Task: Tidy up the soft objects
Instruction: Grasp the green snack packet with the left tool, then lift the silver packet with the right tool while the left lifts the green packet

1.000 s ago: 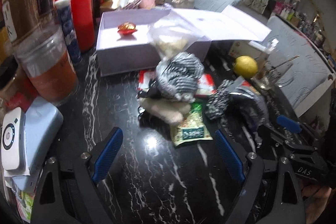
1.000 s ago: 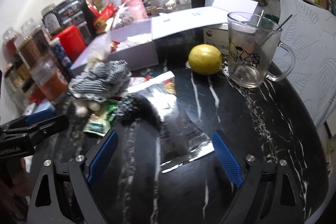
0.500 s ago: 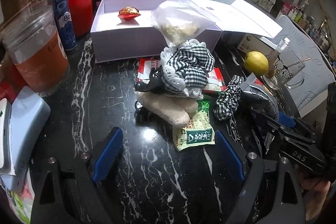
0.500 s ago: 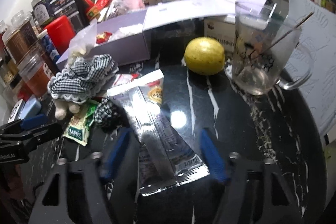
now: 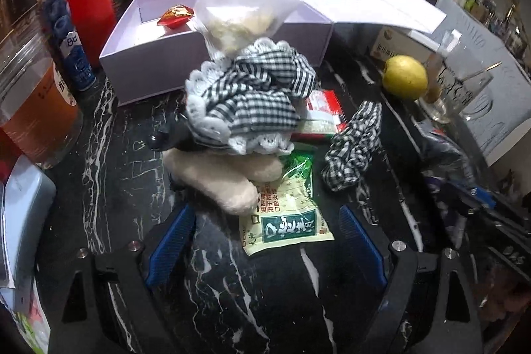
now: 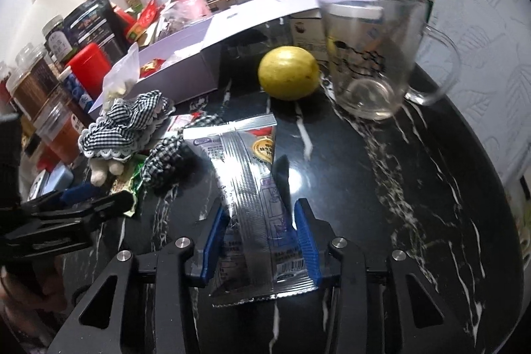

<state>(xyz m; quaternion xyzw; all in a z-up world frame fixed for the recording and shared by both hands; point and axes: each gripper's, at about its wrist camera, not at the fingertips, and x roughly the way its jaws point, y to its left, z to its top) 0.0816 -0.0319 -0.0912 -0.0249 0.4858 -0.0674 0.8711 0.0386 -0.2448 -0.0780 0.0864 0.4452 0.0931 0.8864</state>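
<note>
A frilled gingham cloth (image 5: 252, 98) lies on top of a cream plush toy (image 5: 225, 178), in the middle of the black marble table (image 5: 109, 155). A gingham scrunchie (image 5: 355, 148) sits to the right of them. My left gripper (image 5: 265, 211) is open above a green sachet (image 5: 285, 218), its left finger close to the plush toy. In the right wrist view, my right gripper (image 6: 259, 211) has its jaws closing on a silver foil pouch (image 6: 245, 171). Both pads touch the pouch's edges, and the pouch bows up between them.
An open lilac box (image 5: 149, 55) stands behind the pile, with a clear bag of white pieces (image 5: 239, 12) leaning on it. A lemon (image 6: 288, 77) and a glass mug (image 6: 371, 55) are at the right. Jars (image 5: 30, 108) and a red canister (image 5: 89, 9) crowd the left edge.
The right gripper's jaws went from wide apart to tight against the silver pouch. Both grippers moved forward and lower, closer to the pile. The left jaws kept their width.
</note>
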